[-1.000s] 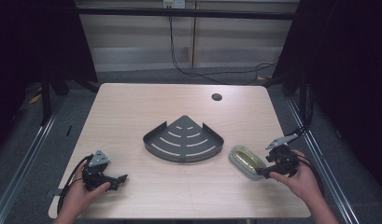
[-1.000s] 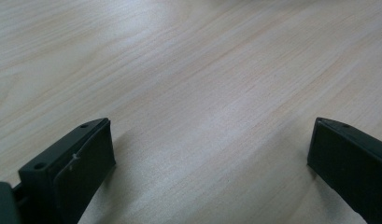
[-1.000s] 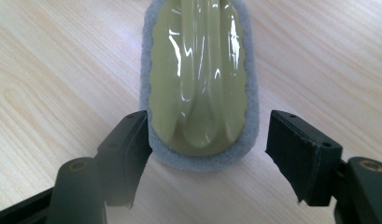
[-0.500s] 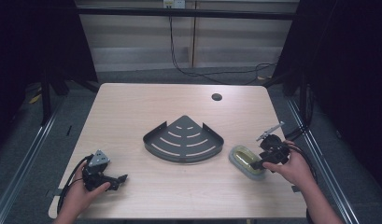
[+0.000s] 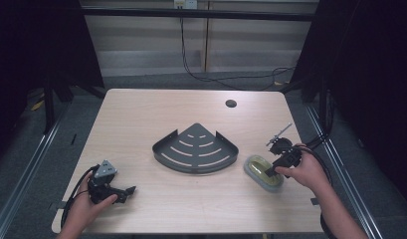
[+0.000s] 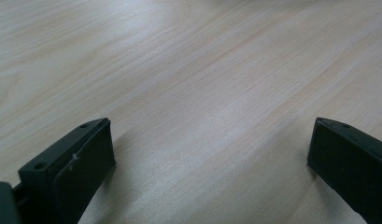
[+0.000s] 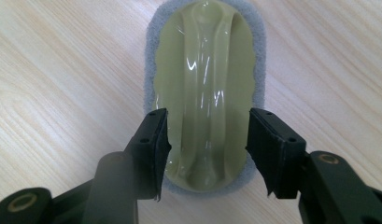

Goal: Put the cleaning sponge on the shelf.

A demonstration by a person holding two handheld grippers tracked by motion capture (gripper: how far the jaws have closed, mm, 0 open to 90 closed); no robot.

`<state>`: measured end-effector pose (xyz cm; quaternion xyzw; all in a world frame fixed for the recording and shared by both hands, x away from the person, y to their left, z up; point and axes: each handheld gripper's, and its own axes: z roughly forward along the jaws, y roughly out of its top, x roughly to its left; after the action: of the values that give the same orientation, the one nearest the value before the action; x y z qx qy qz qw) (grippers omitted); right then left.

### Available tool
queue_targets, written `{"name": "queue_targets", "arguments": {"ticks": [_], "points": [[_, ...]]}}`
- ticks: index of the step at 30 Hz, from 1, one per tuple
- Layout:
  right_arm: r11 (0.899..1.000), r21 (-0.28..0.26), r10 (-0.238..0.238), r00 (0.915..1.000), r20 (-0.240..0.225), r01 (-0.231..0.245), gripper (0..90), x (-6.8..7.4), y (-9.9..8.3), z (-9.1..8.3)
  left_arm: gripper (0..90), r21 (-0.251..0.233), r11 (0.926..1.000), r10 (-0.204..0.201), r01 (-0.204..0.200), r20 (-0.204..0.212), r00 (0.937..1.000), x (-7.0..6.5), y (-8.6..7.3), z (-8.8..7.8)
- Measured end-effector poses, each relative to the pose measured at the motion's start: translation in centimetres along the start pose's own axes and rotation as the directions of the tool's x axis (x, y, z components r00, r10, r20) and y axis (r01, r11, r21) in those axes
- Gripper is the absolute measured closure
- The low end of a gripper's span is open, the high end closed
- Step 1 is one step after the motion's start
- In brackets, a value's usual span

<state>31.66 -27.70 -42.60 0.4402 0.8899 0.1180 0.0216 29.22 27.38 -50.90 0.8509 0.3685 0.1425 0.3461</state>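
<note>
At the left of the desk [image 5: 141,114], the left tool [image 5: 129,190] rests low near the front edge in the person's hand, its jaws spread wide over bare wood with nothing between them; in the left gripper view the two pads [image 6: 83,161] frame plain grain, so this hand seems parked out of the way. In the middle lies a dark, fan-shaped corner shelf [image 5: 196,149] with slotted floor and a raised rim, its curved edge facing the person, a likely place for the item to go. Just right of it, near but apart from its rim, lies the scrubbing pad [image 5: 263,172], a pale green moulded grip on a grey sponge base, flat on the desk. The right tool [image 5: 271,172] hangs over it, its jaws having just been closing, and they straddle the green handle's near end [image 7: 205,93]; the pads stand beside the ridge without clearly pressing it yet. A round cable hole [image 5: 231,103] sits far back. The shelf's raised rim is the only obstacle on the way.
</note>
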Motion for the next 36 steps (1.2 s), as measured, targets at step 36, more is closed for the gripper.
{"name": "queue_targets", "arguments": {"ticks": [36], "points": [[0.998,0.051,-0.038,0.9991,0.018,0.037,71.7,0.2,2.1,-0.7,0.1,0.0,1.0,0.001,-0.001,0.0,1.0,0.0,0.0,0.0]]}}
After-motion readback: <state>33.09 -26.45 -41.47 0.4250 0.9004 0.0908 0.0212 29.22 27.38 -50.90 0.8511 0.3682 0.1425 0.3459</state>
